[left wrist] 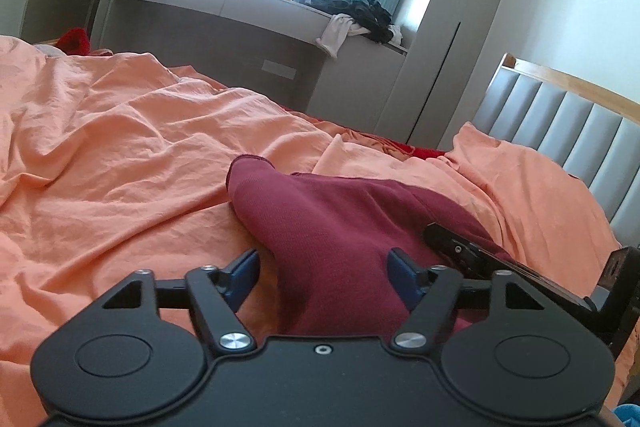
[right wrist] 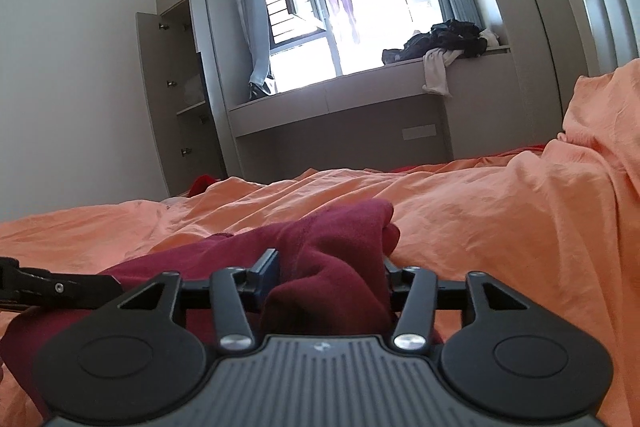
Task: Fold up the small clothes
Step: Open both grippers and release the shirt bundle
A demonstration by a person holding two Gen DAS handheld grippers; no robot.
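Both hand-held grippers, left and right, spread around maroon garment on bed; bunched cloth may unfold.

Two wrist fisheyes low over the orange bedsheet, close, facing the window bench, sharing the maroon garment.

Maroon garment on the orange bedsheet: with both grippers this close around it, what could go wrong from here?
1. Cloth of the maroon garment bunches between the fingers of the right gripper; it may snag as that gripper pulls away and undo the fold.
2. The left gripper straddles a raised fold that could flop open.
3. The rumpled orange bedsheet gives an uneven base, and the grippers sit close enough to bump.
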